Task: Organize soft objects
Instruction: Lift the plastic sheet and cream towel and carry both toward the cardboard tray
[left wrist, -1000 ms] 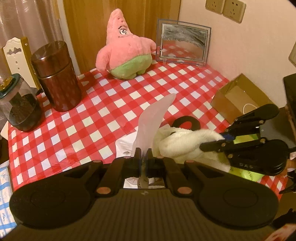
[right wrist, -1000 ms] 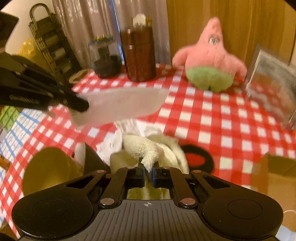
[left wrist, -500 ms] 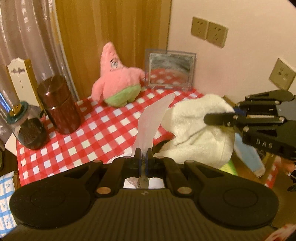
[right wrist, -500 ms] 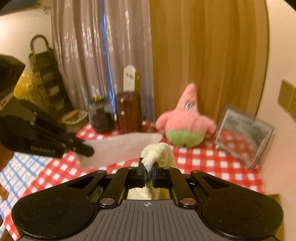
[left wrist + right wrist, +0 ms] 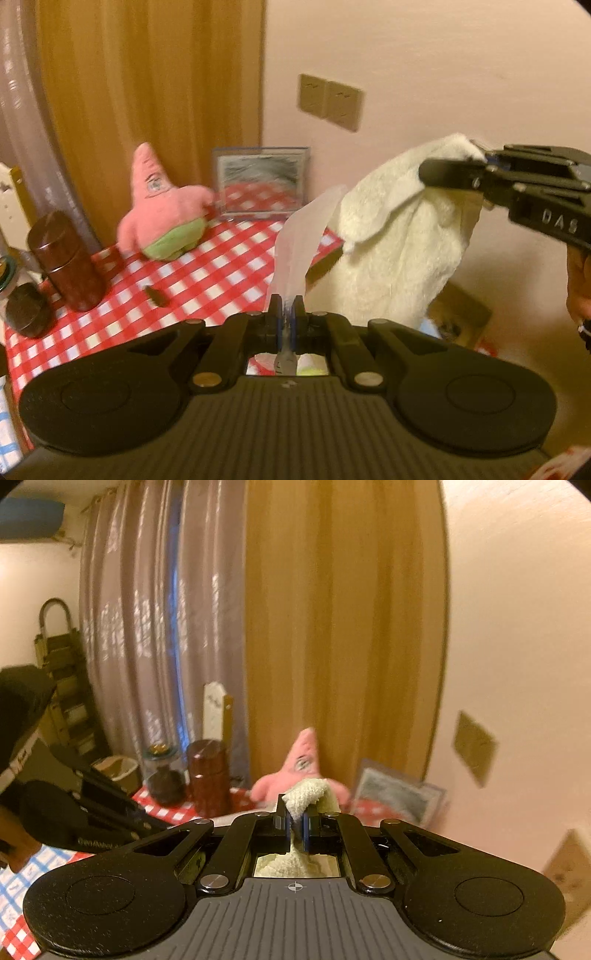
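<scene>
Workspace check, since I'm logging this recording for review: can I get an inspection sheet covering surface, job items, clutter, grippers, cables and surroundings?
Surface: table under a red-and-white checked cloth.
Job's things: cream towel hanging in the air; thin translucent sheet sticking up from the left gripper; pink star plush sitting at the table's back.
Clutter: brown canister, dark-filled glass jar, framed picture against the wall, small dark item on the cloth.
Grippers: left gripper shut on the sheet; right gripper shut on a towel corner.
Cables: nothing seen.
Surroundings: curtains, wall sockets, cardboard box beside the table.
</scene>
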